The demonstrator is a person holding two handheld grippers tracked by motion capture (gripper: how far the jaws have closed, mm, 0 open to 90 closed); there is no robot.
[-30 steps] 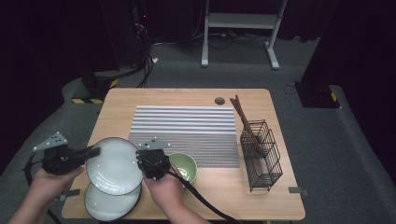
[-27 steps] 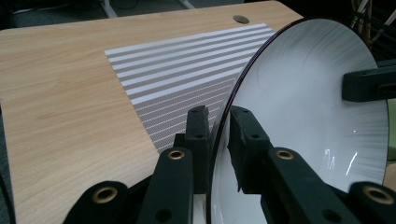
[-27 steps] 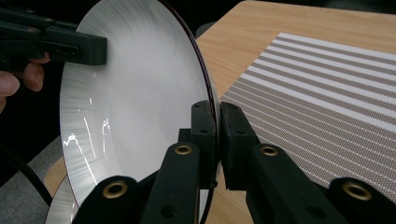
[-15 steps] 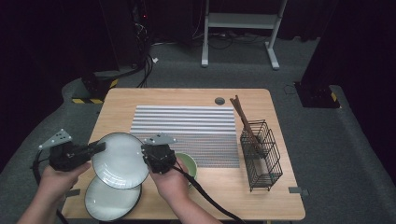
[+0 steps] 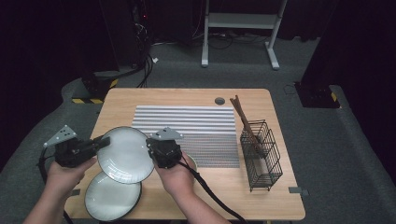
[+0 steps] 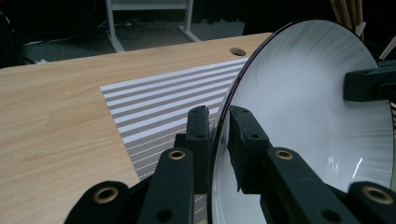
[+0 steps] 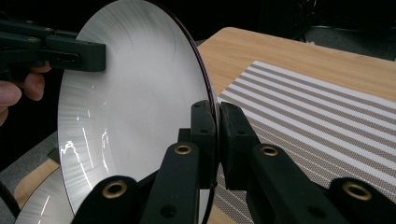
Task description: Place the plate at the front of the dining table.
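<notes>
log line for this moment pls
left gripper: shut on upper plate rim | right gripper: shut on opposite rim | plate: tilted, lifted off lower plate

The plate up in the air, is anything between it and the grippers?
No. Both grippers already pinch the plate by its rim: the left gripper on one edge, the right gripper on the opposite edge, with nothing between pads and plate.

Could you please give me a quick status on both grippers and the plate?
Left hand-held gripper and right hand-held gripper both shut on upper plate, opposite rims. Plate tilted, lifted above second plate. Striped mat ahead, nothing blocking.
</notes>
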